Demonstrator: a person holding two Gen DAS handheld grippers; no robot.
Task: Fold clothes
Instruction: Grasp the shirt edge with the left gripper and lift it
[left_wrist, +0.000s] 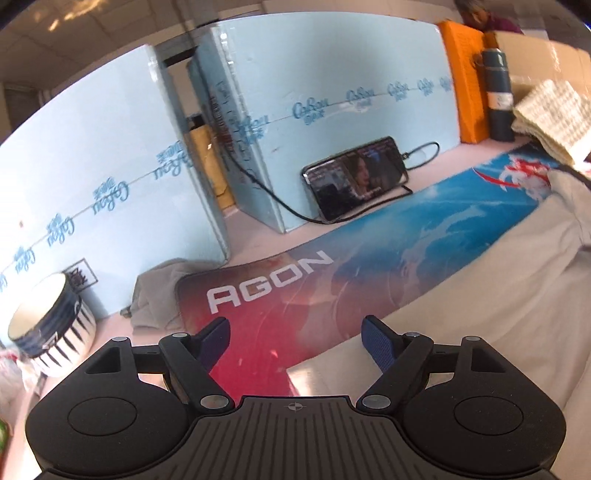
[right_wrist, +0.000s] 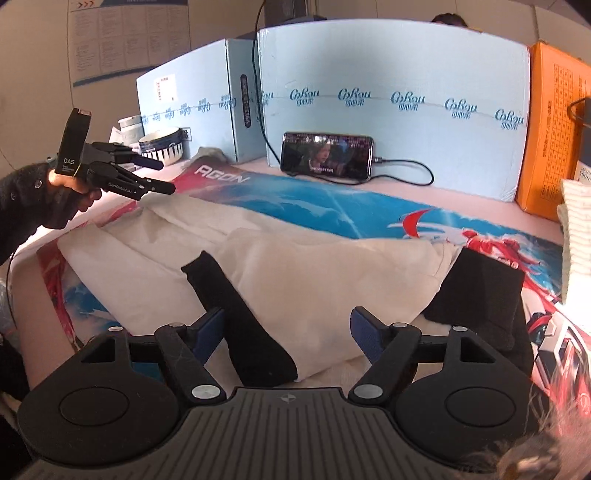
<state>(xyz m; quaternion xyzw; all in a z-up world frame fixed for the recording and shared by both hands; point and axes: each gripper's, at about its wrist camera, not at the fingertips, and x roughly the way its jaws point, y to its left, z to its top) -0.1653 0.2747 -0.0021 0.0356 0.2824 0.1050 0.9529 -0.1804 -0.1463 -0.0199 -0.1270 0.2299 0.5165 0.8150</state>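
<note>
A cream garment (right_wrist: 295, 273) with black sleeve cuffs (right_wrist: 236, 314) lies on the blue and red AGON desk mat (right_wrist: 332, 206). My right gripper (right_wrist: 288, 332) is open just above the garment's near edge, between the two black cuffs. My left gripper (left_wrist: 299, 343) is open and empty, hovering over the mat at the garment's left corner (left_wrist: 480, 295). It also shows in the right wrist view (right_wrist: 162, 173), held in a gloved hand above the garment's far left corner.
Light blue foam boards (right_wrist: 388, 92) wall the back. A phone (right_wrist: 327, 155) with a cable leans on them. A striped bowl (left_wrist: 51, 325) and grey cloth (left_wrist: 159, 291) sit left. Folded knit cloth (left_wrist: 554, 118), a dark bottle (left_wrist: 498, 96) and an orange box (right_wrist: 554, 129) stand right.
</note>
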